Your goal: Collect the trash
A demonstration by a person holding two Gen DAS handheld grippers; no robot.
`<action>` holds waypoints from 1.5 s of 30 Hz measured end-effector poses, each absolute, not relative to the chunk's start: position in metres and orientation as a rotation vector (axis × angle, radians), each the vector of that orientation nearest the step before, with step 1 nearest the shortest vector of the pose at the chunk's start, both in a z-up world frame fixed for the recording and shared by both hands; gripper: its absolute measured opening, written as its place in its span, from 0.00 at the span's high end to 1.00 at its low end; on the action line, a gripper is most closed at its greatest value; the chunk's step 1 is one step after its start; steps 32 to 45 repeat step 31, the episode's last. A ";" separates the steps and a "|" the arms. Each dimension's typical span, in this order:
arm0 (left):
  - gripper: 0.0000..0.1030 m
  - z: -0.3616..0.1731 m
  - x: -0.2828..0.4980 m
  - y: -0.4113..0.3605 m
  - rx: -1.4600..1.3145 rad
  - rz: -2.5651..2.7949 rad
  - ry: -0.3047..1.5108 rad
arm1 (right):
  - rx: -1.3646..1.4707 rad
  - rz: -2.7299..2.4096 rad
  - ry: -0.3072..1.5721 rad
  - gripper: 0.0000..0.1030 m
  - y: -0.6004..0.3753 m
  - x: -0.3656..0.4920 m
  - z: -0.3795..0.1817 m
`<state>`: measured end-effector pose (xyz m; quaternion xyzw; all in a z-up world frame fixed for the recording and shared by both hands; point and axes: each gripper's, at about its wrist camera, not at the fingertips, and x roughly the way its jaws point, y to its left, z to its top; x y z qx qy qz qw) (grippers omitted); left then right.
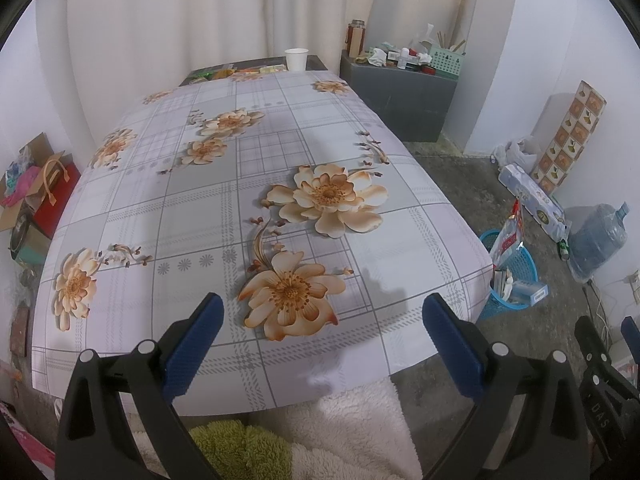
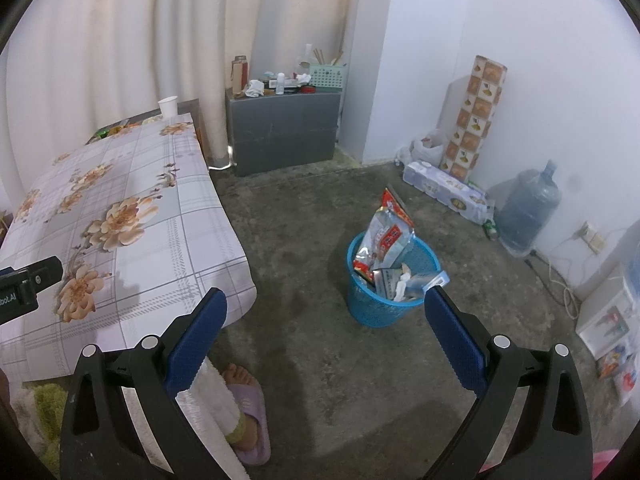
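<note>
A blue mesh trash basket (image 2: 394, 300) stands on the concrete floor to the right of the table, stuffed with snack bags (image 2: 386, 240) and boxes; it also shows in the left wrist view (image 1: 516, 280). My right gripper (image 2: 326, 334) is open and empty, held above the floor with the basket just beyond its right finger. My left gripper (image 1: 322, 338) is open and empty over the near edge of the table with the flowered cloth (image 1: 200, 208). A white paper cup (image 1: 296, 59) and wrappers (image 1: 236, 73) sit at the table's far end.
A grey cabinet (image 2: 284, 128) cluttered with small items stands by the curtain. A toilet-paper pack (image 2: 448, 190), a patterned roll (image 2: 474, 120) and a water jug (image 2: 528, 208) line the right wall. A foot in a purple slipper (image 2: 248, 412) is below. Bags (image 1: 36, 196) are left of the table.
</note>
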<state>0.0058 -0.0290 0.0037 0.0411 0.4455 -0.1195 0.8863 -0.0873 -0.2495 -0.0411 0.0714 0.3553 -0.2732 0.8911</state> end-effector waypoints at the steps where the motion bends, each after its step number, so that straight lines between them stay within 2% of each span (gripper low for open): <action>1: 0.05 0.004 0.006 -0.029 0.085 -0.248 0.927 | 0.146 -0.568 0.738 0.08 -0.248 -0.087 -0.041; 45: 0.05 0.002 0.006 -0.030 0.085 -0.245 0.938 | 0.143 -0.562 0.740 0.08 -0.249 -0.086 -0.043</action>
